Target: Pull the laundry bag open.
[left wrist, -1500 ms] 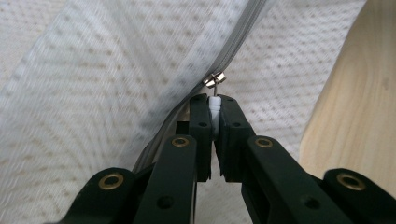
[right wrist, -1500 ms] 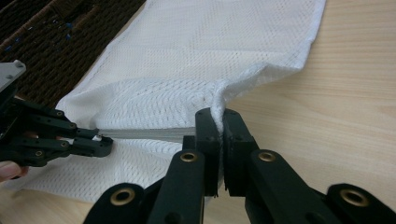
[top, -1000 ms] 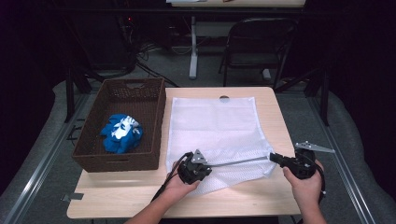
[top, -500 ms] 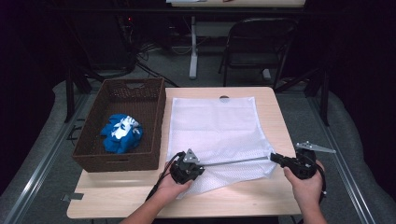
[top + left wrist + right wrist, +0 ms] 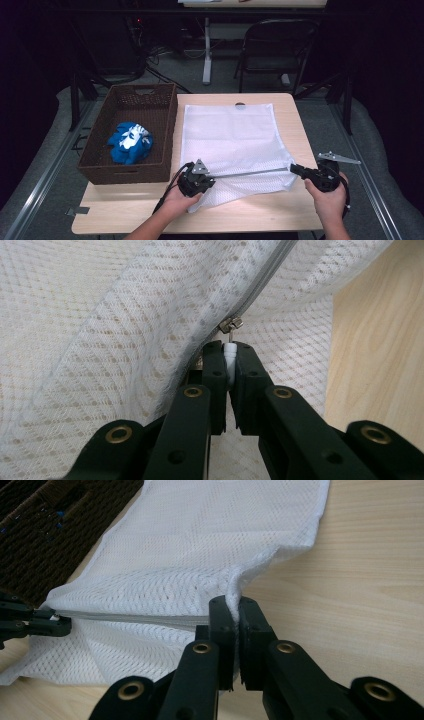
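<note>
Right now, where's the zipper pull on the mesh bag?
In the left gripper view the zipper pull is clamped in the left tongs; in the high view that is the mesh bag's near-left corner, beside the basket.

Bright overhead light on the table (image 5: 280, 215), dark surroundings; the high view is slightly soft.

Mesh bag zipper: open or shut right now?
Mostly shut. The zipper runs as one closed grey line from the right gripper to the left gripper, which pinches the white pull tab.
</note>
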### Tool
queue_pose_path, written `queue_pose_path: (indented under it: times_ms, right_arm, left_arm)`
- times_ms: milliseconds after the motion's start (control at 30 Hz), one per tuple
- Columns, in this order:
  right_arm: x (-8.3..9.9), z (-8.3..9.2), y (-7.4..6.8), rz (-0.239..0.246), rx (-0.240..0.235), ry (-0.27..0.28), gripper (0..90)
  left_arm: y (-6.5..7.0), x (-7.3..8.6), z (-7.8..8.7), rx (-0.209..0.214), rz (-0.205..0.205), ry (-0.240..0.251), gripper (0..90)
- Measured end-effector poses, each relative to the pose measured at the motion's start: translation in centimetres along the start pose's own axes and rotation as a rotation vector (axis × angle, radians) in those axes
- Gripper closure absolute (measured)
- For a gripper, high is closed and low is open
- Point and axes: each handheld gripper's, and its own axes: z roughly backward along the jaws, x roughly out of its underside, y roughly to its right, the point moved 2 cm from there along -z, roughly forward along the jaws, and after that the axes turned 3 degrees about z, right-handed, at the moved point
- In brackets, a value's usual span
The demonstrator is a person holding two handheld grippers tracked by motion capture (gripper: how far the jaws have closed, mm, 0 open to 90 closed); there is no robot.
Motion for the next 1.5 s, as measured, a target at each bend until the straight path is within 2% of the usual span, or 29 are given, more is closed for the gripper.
queue_pose_path:
  times_ms: [367,600,867,1500]
  right_arm:
    - [0.0,0.2,0.2,0.003,-0.001,0.009,86.5]
    - [0.0,0.2,0.2,-0.004,-0.001,0.007,86.5]
    - [0.0,0.4,0.6,-0.011,0.009,0.009,86.5]
    - [0.0,0.6,0.7,-0.008,0.009,0.013,86.5]
  left_arm:
    - [-0.5,0.4,0.8,-0.013,0.008,-0.005,85.9]
    - [-0.5,0.7,1.3,-0.018,-0.002,-0.013,85.9]
    - [-1.0,1.3,2.1,-0.032,0.017,-0.015,85.9]
    - [-2.0,2.7,3.9,-0.058,0.040,-0.021,85.9]
